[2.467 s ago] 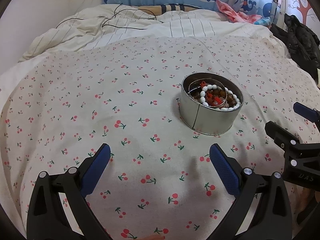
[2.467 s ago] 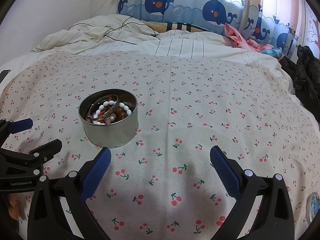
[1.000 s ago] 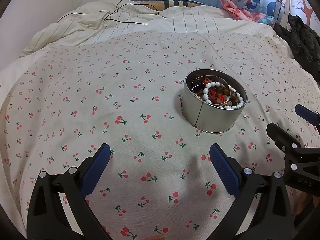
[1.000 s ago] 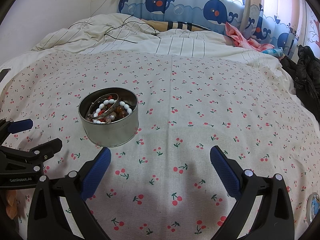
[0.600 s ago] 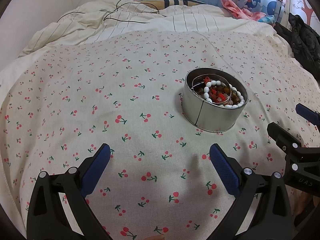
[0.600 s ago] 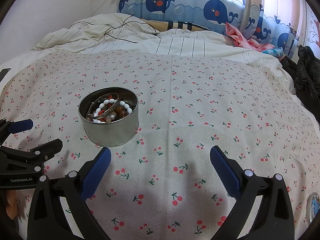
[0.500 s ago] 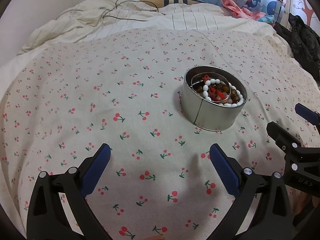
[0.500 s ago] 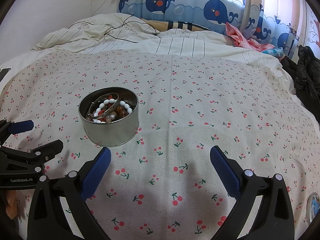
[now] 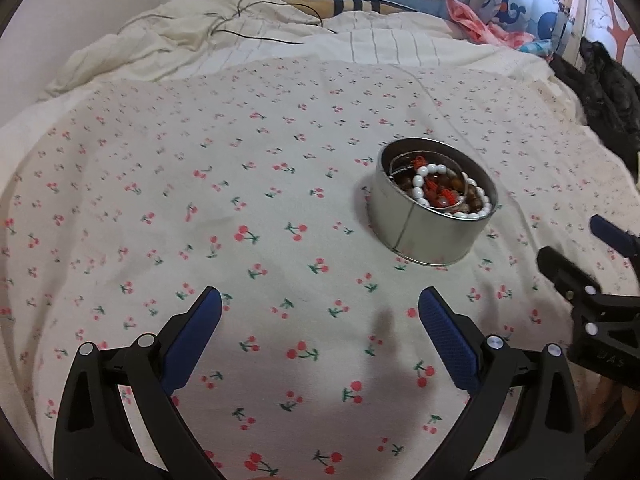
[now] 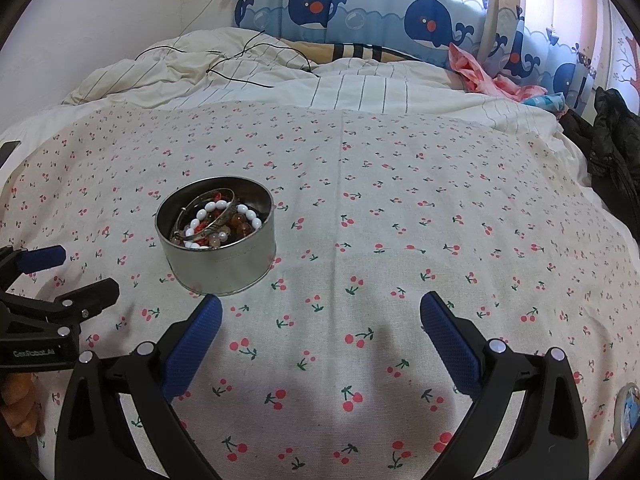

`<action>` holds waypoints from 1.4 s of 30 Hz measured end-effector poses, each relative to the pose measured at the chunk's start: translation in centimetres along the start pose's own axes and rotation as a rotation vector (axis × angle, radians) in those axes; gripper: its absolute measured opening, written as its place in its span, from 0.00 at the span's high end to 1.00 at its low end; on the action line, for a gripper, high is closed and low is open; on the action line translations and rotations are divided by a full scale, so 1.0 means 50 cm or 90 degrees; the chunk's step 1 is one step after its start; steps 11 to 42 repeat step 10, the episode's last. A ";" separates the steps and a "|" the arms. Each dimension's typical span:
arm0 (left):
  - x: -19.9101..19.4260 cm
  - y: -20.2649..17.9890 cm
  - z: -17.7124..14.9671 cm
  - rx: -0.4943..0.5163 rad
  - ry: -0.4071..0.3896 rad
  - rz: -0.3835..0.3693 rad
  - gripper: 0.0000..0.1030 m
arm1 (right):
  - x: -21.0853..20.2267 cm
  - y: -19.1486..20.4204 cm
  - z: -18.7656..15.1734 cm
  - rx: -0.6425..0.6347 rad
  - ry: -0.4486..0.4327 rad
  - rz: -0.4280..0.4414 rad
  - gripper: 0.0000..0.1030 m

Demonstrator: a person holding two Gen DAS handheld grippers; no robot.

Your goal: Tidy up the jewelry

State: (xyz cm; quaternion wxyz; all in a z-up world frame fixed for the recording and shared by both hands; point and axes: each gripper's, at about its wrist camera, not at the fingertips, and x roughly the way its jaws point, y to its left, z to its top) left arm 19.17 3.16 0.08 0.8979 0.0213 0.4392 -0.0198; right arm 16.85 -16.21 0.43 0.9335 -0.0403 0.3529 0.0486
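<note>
A round metal tin (image 9: 424, 236) (image 10: 224, 264) stands on the cherry-print bedspread (image 9: 240, 208) (image 10: 400, 216). Inside it lie a white bead bracelet (image 9: 420, 184) (image 10: 200, 213), brown beads, red charms and a thin metal bangle (image 10: 212, 200). My left gripper (image 9: 320, 312) hovers open over the spread, with the tin ahead and to its right. My right gripper (image 10: 320, 314) is open too, with the tin ahead on its left, just beyond the left fingertip (image 10: 208, 312). Nothing sits between either pair of fingers. Each wrist view catches the other gripper at its edge.
A rumpled striped duvet (image 10: 280, 80) with a black cable (image 10: 240, 60) lies at the back, below whale-print curtains (image 10: 360, 12). Pink cloth (image 10: 480, 76) and dark clothing (image 10: 612, 144) sit far right. A small round object (image 10: 626, 412) peeks in at the lower right edge.
The left wrist view has shifted slightly, so the tin sits a little lower and nearer. The right gripper and the tin's contents look unchanged.
</note>
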 end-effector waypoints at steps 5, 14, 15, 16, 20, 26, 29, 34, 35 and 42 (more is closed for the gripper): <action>0.002 0.003 0.007 -0.009 0.013 -0.003 0.07 | -0.002 0.002 0.003 -0.003 0.000 0.000 0.08; 0.002 -0.001 0.009 0.002 0.009 0.006 0.07 | -0.004 0.001 0.007 -0.003 0.000 0.000 0.08; 0.002 -0.001 0.009 0.002 0.009 0.006 0.07 | -0.004 0.001 0.007 -0.003 0.000 0.000 0.08; 0.002 -0.001 0.009 0.002 0.009 0.006 0.07 | -0.004 0.001 0.007 -0.003 0.000 0.000 0.08; 0.002 -0.001 0.009 0.002 0.009 0.006 0.07 | -0.004 0.001 0.007 -0.003 0.000 0.000 0.08; 0.002 -0.001 0.009 0.002 0.009 0.006 0.07 | -0.004 0.001 0.007 -0.003 0.000 0.000 0.08; 0.002 -0.001 0.009 0.002 0.009 0.006 0.07 | -0.004 0.001 0.007 -0.003 0.000 0.000 0.08; 0.002 -0.001 0.009 0.002 0.009 0.006 0.07 | -0.004 0.001 0.007 -0.003 0.000 0.000 0.08; 0.002 -0.001 0.009 0.002 0.009 0.006 0.07 | -0.004 0.001 0.007 -0.003 0.000 0.000 0.08; 0.002 -0.001 0.009 0.002 0.009 0.006 0.07 | -0.004 0.001 0.007 -0.003 0.000 0.000 0.08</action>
